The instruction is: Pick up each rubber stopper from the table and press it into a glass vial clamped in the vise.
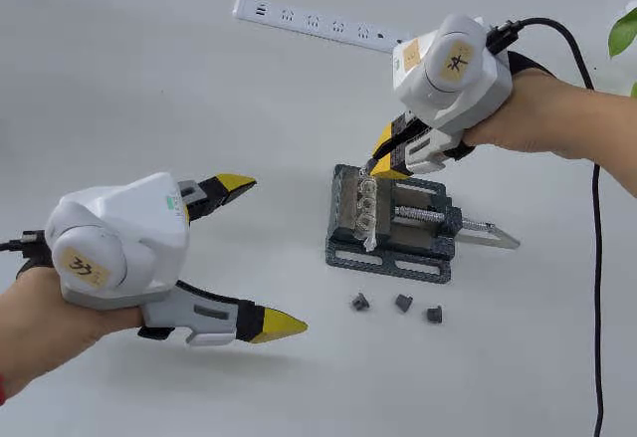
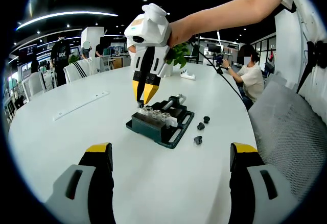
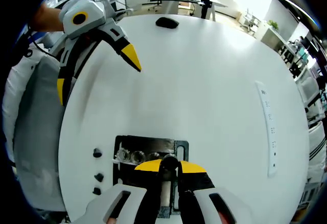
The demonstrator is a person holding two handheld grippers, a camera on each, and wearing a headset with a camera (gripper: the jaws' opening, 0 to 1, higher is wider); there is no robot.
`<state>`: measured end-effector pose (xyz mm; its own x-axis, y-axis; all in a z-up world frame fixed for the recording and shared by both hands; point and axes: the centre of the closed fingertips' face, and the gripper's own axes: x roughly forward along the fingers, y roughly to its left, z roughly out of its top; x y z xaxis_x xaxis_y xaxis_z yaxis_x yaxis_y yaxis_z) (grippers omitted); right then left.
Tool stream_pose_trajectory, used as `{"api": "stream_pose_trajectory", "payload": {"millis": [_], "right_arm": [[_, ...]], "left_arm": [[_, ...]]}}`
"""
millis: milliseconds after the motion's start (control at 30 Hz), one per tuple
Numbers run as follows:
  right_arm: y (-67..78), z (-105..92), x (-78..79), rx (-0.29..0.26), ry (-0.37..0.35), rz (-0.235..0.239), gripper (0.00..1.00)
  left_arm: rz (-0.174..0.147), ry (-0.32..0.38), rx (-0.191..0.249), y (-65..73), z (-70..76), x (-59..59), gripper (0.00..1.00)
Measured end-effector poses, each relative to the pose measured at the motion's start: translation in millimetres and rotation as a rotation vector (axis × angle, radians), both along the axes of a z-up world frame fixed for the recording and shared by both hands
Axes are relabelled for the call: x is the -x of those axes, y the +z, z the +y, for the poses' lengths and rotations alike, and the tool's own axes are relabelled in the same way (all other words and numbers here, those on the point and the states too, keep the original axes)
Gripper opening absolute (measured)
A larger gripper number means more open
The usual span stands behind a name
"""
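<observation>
Holding a rubber stopper clamped in my right gripper's jaws, just over a vial in the vise. Left gripper's jaws hang apart. Next I reckon it needs a straight push down. Three stoppers wait on the surface.

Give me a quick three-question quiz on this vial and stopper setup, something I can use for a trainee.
1. How many loose rubber stoppers lie on the table beside the vise? A two, B three, C five.
2. Fill in: the right hand-held gripper holds a stopper over the clamped glass ____.
3. True or false: the left hand-held gripper is shut on a stopper.
Key: 1 B. 2 vials. 3 false, its jaws stand wide open.
</observation>
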<state>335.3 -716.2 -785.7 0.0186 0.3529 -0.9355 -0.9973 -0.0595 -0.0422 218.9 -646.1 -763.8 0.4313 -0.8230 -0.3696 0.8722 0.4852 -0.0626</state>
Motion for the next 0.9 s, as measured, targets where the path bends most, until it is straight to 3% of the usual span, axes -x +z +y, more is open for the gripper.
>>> {"api": "stream_pose_trajectory", "payload": {"millis": [533,733,900], "right_arm": [[-1.3,0.2,2.5,0.057,-0.004,0.008,0.07],[-1.4,0.5,3.8,0.093,0.012,-0.015,0.07],[-1.4,1.0,2.4,0.089,0.026,-0.024,0.08]], "left_arm": [[-0.001,0.004,0.006,-1.0,0.1,-1.6,0.95],[0.000,0.005,0.007,-0.6,-0.6,-1.3,0.94],[-0.002,0.003,0.007,-0.5,-0.9,-1.6,0.94]]}}
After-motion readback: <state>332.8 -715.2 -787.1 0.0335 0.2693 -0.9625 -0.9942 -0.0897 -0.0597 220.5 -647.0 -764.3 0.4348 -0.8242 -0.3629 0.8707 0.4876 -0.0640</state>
